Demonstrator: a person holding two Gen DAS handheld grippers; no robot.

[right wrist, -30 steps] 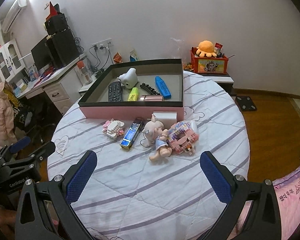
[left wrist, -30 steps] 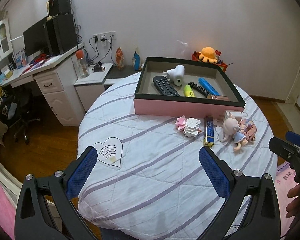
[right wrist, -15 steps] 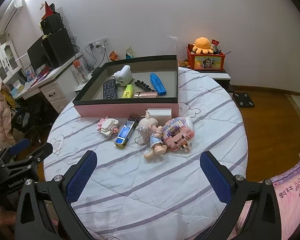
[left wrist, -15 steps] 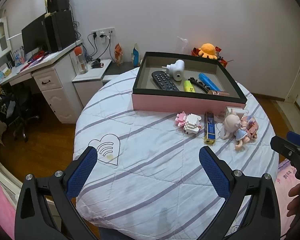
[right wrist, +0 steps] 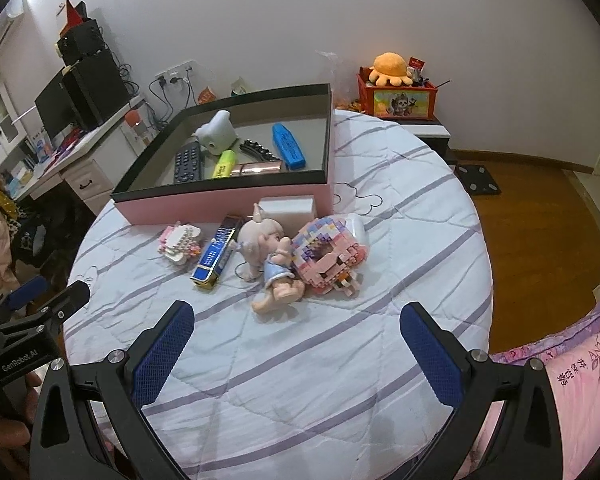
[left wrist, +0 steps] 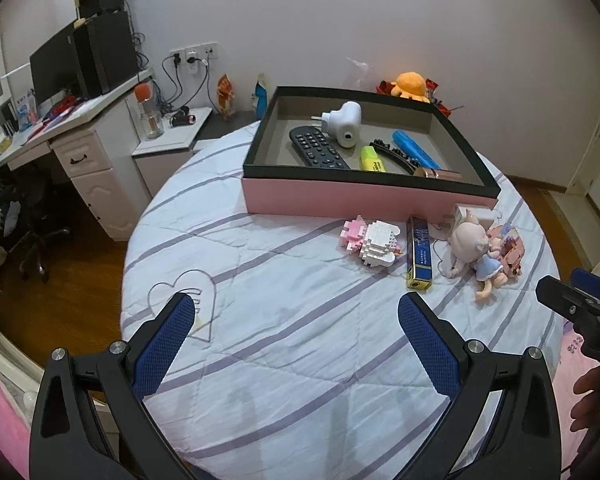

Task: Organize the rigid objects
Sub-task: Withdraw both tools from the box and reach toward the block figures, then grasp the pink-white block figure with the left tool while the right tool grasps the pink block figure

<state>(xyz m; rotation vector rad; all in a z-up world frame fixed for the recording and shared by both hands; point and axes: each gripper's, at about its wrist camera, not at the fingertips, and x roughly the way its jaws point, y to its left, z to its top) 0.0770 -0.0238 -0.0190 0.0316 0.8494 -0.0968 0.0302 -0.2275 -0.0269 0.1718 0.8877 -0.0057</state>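
A pink box with a black rim (left wrist: 364, 196) (right wrist: 220, 204) stands at the back of the round table. It holds a black remote (left wrist: 316, 148), a white plug device (left wrist: 344, 122), a yellow highlighter (left wrist: 372, 159), a blue marker (left wrist: 414, 151) and a rose-gold tube (right wrist: 258, 168). In front of it lie a pink-and-white brick figure (left wrist: 374, 242) (right wrist: 180, 240), a blue and gold box (left wrist: 419, 254) (right wrist: 214, 254), a doll (left wrist: 474, 250) (right wrist: 268, 252), a pink brick house (right wrist: 328, 256) and a white box (right wrist: 288, 209). My left gripper (left wrist: 296, 338) and right gripper (right wrist: 298, 342) are open and empty, above the near table.
The table carries a white quilt with purple stripes (left wrist: 280, 280). A white desk with a monitor (left wrist: 60, 128) stands to the left. A red toy box with an orange plush (right wrist: 396, 92) sits behind the table. Wooden floor (right wrist: 540, 208) lies to the right.
Both grippers have moved forward, a little closer to the table and its objects. Nothing on the table has moved.
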